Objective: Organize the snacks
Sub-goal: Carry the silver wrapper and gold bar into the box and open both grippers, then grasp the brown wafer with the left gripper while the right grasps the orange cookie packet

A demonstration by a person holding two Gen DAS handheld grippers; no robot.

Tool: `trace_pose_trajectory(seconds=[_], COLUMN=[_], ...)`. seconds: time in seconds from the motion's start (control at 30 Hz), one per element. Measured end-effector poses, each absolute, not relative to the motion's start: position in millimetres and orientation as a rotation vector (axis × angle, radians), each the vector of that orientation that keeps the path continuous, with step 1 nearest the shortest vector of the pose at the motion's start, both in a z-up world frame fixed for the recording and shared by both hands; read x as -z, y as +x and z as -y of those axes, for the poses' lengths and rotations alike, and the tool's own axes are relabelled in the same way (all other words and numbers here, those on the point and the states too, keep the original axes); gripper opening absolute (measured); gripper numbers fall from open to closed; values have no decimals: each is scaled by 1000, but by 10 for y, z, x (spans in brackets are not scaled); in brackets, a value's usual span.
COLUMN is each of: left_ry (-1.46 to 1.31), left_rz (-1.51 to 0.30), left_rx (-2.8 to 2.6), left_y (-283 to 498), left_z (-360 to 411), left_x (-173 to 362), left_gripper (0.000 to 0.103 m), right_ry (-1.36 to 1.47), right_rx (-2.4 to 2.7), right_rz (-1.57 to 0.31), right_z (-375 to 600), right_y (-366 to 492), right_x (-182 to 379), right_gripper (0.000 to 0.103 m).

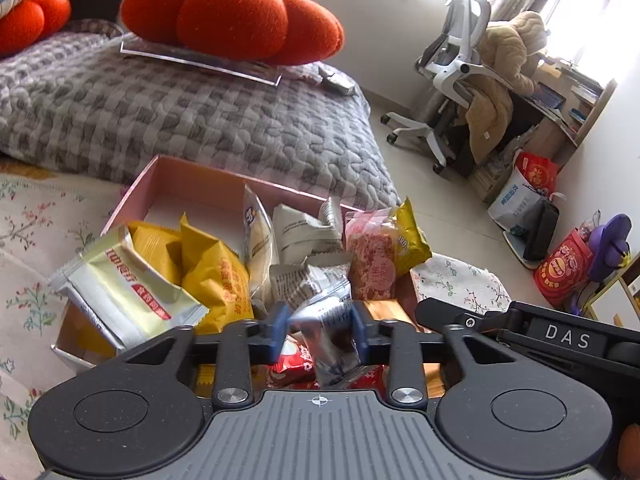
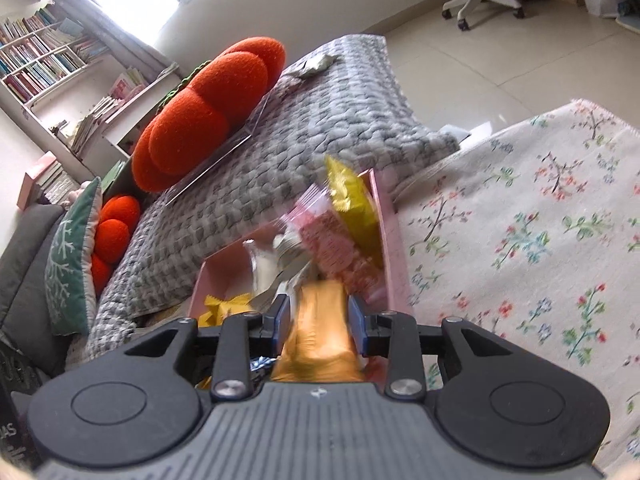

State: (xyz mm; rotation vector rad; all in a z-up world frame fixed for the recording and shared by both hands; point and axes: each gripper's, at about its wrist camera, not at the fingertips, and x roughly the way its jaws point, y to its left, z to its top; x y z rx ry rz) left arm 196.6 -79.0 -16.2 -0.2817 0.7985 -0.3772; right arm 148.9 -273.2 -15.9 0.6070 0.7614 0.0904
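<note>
Gripping a silver packet (image 1: 326, 334) and an orange pack (image 2: 320, 332), left gripper (image 1: 320, 332) and right gripper (image 2: 319, 326) should lower them upright into the pink box (image 1: 160, 176).

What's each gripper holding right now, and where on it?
Left gripper: a silver snack packet, pinched across its upper half. Right gripper: an orange snack packet, gripped by its two sides.

Motion-blurred orange packet (image 2: 318, 332), lower end hidden behind right claw (image 2: 319, 316)
</note>
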Motion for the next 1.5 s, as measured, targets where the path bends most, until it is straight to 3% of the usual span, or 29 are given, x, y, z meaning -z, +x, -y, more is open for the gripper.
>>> trace_pose_trajectory(seconds=[0.07, 0.17, 0.43, 0.63, 0.73, 0.9, 1.1, 1.5], left_ry=[-278, -290, -329, -274, -258, -283, -227, -62], left_rz=[-787, -782, -785, -832, -859, -884, -964, -1045], left_rx=[374, 357, 284, 196, 146, 132, 96, 125], left_y=[1960, 1960, 1897, 1726, 1616, 1466, 1429, 1512], left_z=[771, 697, 444, 356, 300, 232, 319, 592], left_x=[138, 108, -8, -44, -30, -9, 156, 546], left_gripper=[42, 46, 49, 50, 66, 76, 81, 89], right_ry=[590, 568, 571, 575, 582, 562, 561, 598], right_rx=[-73, -64, -17, 87, 116, 127, 154, 309], right_rz=[-754, -750, -742, -841, -888, -920, -996, -1071], right_z=[2747, 2751, 2904, 3052, 3061, 2994, 2971, 3038], right_y=[1474, 1445, 1347, 1260, 1197, 1070, 940, 995], right_x=[150, 118, -66, -25, -6, -72, 1, 331], right_gripper=[37, 38, 44, 50, 52, 78, 87, 88])
